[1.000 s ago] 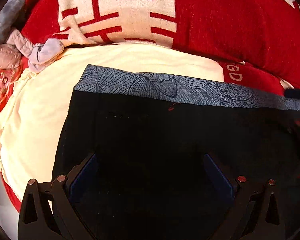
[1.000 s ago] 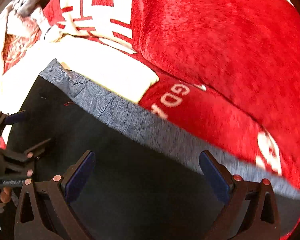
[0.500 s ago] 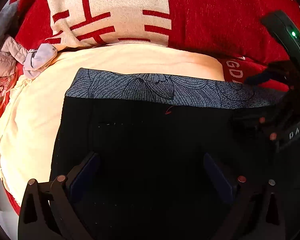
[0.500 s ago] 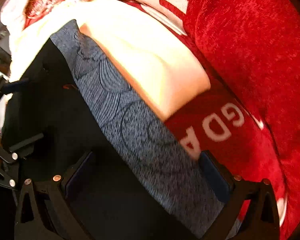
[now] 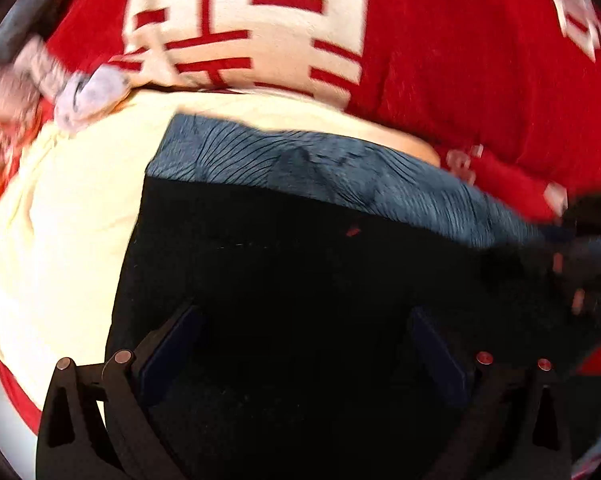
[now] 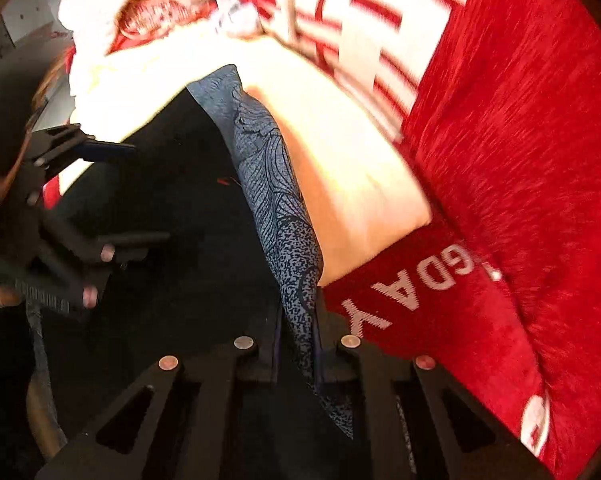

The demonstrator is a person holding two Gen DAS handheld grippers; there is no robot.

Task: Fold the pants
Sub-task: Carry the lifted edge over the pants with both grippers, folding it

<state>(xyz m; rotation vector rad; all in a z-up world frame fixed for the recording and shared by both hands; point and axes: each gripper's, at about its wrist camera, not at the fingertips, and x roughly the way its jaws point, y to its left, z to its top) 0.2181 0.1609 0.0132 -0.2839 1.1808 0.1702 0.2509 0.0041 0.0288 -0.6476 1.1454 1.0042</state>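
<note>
Where the black pants with a blue-grey leaf-patterned waistband [image 5: 332, 176] lie spread flat on a cream-coloured cushion [image 5: 60, 216], the waistband runs along their far edge and its right end overhangs onto a plush red blanket with cream lettering [image 6: 520, 184]. The right gripper [image 6: 296, 354], which half a second ago was spread wide over that end of the band, now has its jaws drawn nearly together, with the patterned waistband edge pinched between the dark pads; in the left wrist view it appears only as a blurred dark shape at the right end of the band [image 5: 584, 240]. The left gripper [image 5: 300, 344] remains wide open above the black cloth, nearer the pants' left side, holding nothing; the right wrist view shows its fingers [image 6: 104, 148] parted over the fabric. By this reading one waistband corner is now secured, so the fold is only starting; the second corner is not yet grasped, and lifting one-handed would likely drag the pants askew. A bundle of pale pink and grey clothing [image 5: 80, 96] lies beyond the cushion, well clear of the work.
</note>
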